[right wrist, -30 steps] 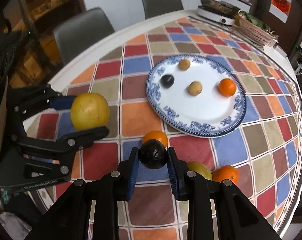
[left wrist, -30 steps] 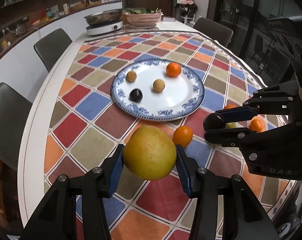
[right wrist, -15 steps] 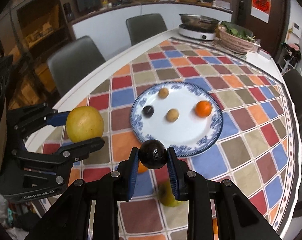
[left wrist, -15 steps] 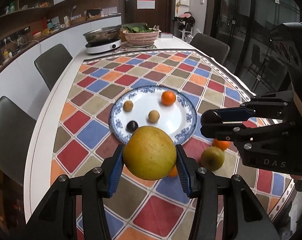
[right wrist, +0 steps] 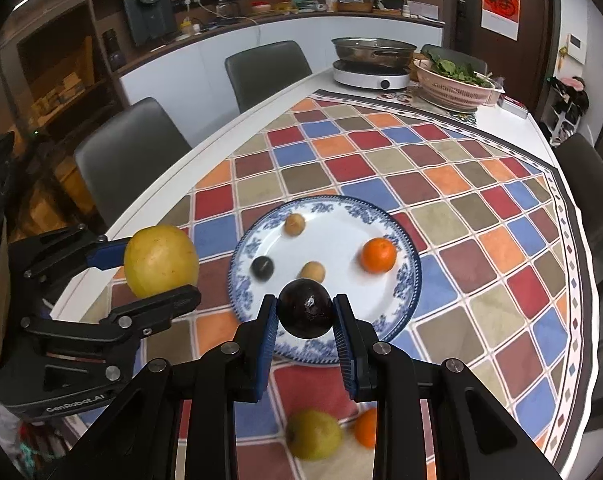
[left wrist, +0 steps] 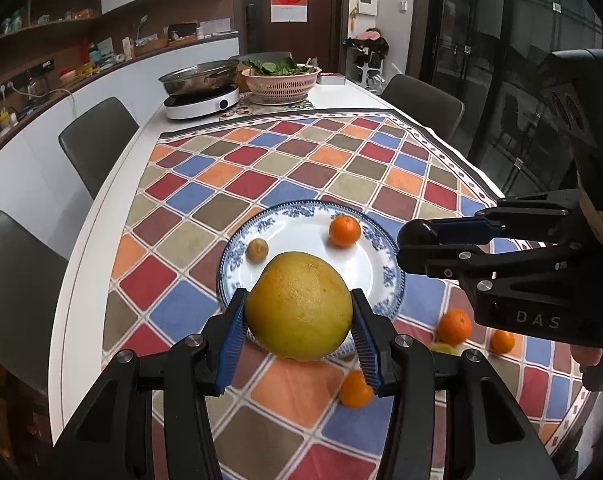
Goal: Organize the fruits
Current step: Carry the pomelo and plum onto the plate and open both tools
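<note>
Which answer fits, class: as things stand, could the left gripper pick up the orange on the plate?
Probably not yet: the left gripper is shut on the large yellow citrus fruit. The orange on the plate lies uncovered.

Home kitchen/dining rm: hotpot cooker [left wrist: 200, 94], chairs [right wrist: 267, 70], counter shelves [right wrist: 261, 12].

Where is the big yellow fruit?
The big yellow fruit is held in the left hand-held gripper, above the near rim of the blue-and-white plate.

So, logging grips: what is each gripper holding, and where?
Left gripper clamps the yellow fruit by its two sides; right gripper clamps the dark fruit likewise.
</note>
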Motion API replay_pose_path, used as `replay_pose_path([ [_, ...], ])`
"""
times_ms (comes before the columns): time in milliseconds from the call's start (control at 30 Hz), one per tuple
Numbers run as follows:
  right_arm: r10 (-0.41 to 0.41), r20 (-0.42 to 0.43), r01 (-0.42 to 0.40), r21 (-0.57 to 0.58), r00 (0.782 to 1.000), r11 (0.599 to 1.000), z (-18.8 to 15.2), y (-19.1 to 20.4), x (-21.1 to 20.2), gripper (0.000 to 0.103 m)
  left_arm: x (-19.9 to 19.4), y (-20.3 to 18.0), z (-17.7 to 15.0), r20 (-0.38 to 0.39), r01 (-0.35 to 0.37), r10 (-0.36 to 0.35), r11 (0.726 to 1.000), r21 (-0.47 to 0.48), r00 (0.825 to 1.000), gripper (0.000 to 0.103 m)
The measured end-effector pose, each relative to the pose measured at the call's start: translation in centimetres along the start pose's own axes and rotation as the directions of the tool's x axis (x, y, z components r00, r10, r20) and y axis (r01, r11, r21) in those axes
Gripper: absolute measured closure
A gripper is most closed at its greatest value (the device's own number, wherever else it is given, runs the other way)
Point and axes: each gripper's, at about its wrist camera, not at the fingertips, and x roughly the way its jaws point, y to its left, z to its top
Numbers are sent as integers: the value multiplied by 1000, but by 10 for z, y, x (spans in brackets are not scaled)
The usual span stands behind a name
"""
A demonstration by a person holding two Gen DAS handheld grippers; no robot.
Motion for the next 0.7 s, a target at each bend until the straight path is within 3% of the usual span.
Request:
replay_pose_path([
  [333,-4,-43,6,39,999,999,25,-29,37,74,45,8,22,-28,4,-3,1000,25,1000,54],
  [700,-23,-117,31,67,993,997,28,-58,82,74,105,13,42,-81,26,-24,1000,18,996,54],
])
